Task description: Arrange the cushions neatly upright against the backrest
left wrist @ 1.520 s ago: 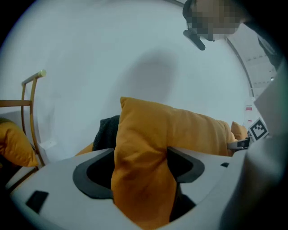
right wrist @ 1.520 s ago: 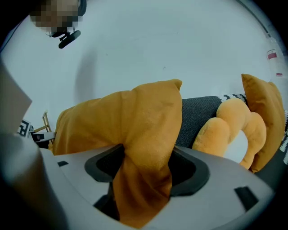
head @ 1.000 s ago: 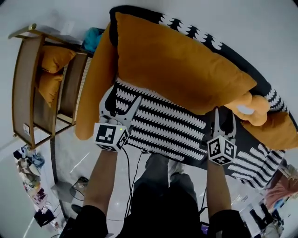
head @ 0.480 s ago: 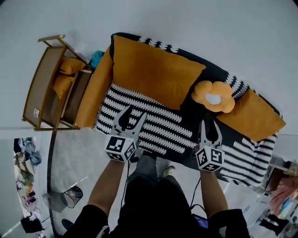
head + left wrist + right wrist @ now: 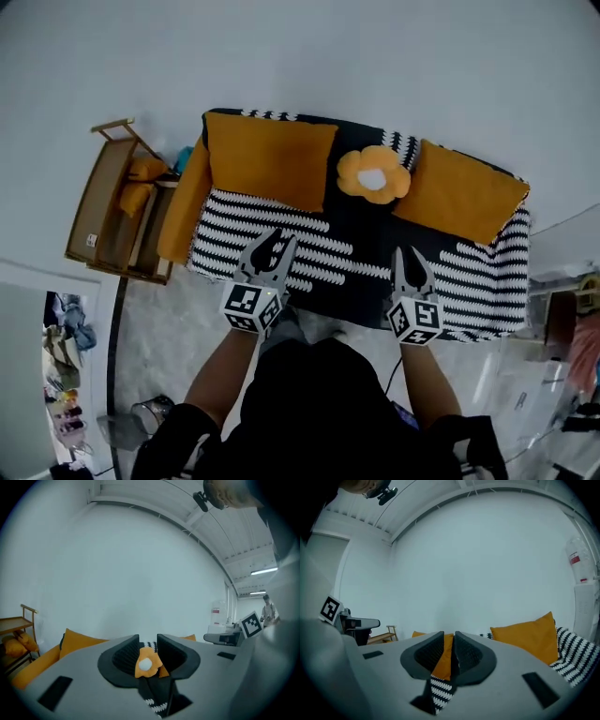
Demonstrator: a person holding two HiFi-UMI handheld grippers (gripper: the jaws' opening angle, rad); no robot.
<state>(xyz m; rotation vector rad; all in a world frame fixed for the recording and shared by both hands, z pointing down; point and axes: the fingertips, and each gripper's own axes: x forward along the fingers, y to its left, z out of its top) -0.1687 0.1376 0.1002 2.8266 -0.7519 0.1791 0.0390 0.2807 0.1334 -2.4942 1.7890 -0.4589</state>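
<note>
On the black-and-white sofa (image 5: 361,267), two orange square cushions (image 5: 270,159) (image 5: 457,192) stand upright against the backrest. A flower cushion (image 5: 373,174) sits between them. My left gripper (image 5: 266,249) hangs in front of the seat, well clear of the cushions. Its jaws have just been closing, and a narrow empty gap remains between them. Through that gap the flower cushion (image 5: 145,663) shows far off. My right gripper (image 5: 410,261) hovers over the seat's front edge. It has also just been closing, down to a thin empty slit, and the right cushion (image 5: 529,637) stands beyond it.
An orange bolster (image 5: 185,202) lies along the sofa's left arm. Left of the sofa stands a wooden shelf (image 5: 108,202) with small orange cushions (image 5: 139,187) on it. A white wall rises behind the sofa. Clutter and a bin (image 5: 145,417) sit on the floor at the left.
Both grippers have drawn back and up from the sofa while their jaws narrowed. The big left cushion, tilted forward a second ago, now stands against the backrest.
</note>
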